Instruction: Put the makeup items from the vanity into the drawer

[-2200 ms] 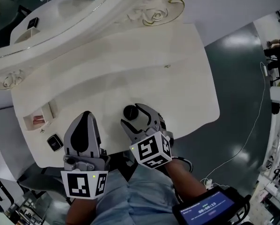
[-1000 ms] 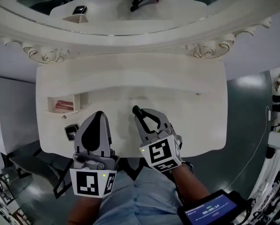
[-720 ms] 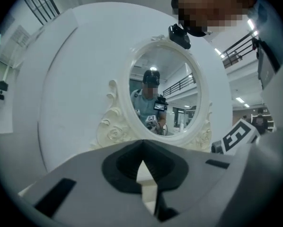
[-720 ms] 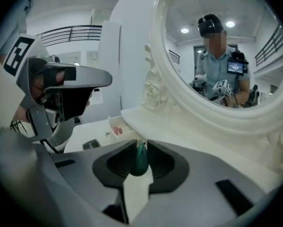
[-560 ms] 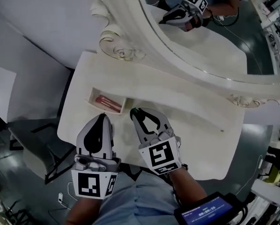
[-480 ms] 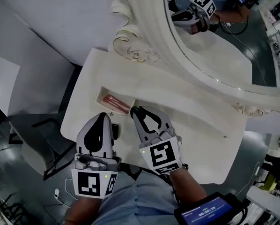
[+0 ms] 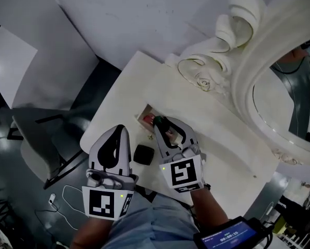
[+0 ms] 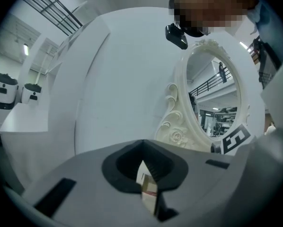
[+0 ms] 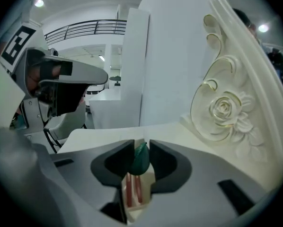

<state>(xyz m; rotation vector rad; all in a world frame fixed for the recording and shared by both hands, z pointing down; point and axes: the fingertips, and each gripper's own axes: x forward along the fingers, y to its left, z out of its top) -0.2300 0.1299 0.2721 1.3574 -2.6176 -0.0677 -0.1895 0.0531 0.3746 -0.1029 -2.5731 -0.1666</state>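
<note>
Two grippers are over one corner of the vanity (image 7: 128, 95) as I watch, side by side and close together. My right gripper (image 7: 162, 123) has a dark green makeup item (image 7: 157, 121) pinched at its tips. Its own view shows the green piece filling the narrow gap and touching both pads, and those jaws have just been easing apart a little with the item between them. Directly under the green piece lies the small open drawer (image 7: 146, 114), and looking down between the jaws I see two red sticks (image 9: 132, 193) lying lengthwise in it. So the item hangs over the drawer, not resting in it as far as I can tell. My left gripper (image 7: 121, 130) is clenched, tips together, and carries nothing; it points across the tabletop just left of the drawer. Between the two gripper bodies a dark square compact (image 7: 143, 154) lies flat on the vanity, near the front edge and apart from the drawer. Beyond the drawer rises the carved mirror frame (image 7: 233, 40) with its rose (image 7: 202, 81)
</note>
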